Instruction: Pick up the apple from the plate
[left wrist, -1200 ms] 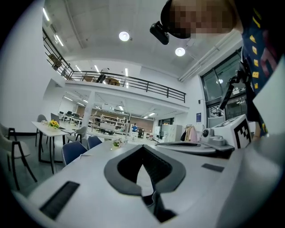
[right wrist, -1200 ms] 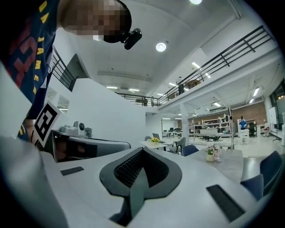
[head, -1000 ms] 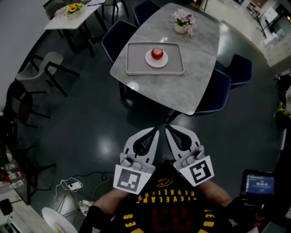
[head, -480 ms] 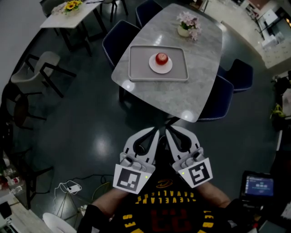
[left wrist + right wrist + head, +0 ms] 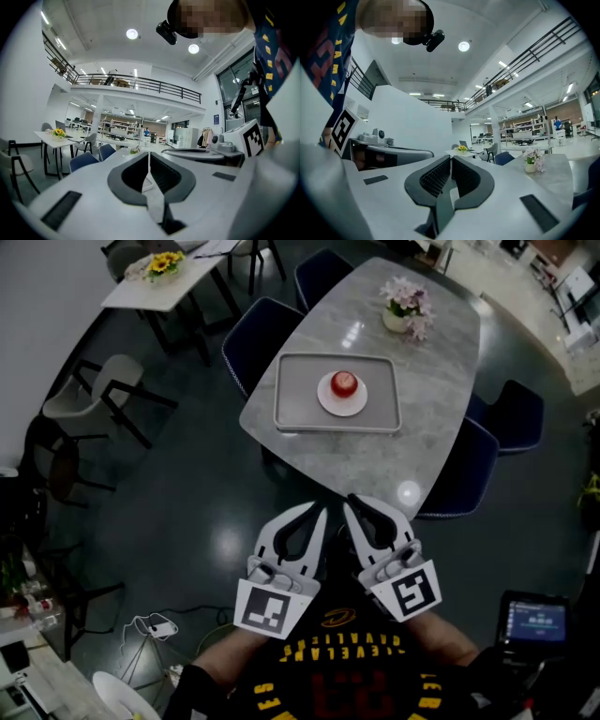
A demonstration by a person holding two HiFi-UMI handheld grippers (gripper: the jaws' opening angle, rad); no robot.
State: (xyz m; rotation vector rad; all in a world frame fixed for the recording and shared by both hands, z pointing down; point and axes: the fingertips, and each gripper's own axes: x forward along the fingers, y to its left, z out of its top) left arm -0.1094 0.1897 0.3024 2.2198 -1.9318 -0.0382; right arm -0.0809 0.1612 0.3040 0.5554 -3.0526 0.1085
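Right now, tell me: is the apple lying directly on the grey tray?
No, the apple sits on a white plate, and that plate rests on the tray.

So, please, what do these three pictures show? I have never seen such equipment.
A person holds two hand tools, each a two-jaw gripper. The head view looks down from the person's head: the left gripper and right gripper show at the bottom. The other two pictures come from cameras riding on each gripper, looking along its jaws. Both grippers are shut and hold nothing. Ahead, a grey table bears a tray, on it a plate with a red apple; potted flowers stand beyond the tray.
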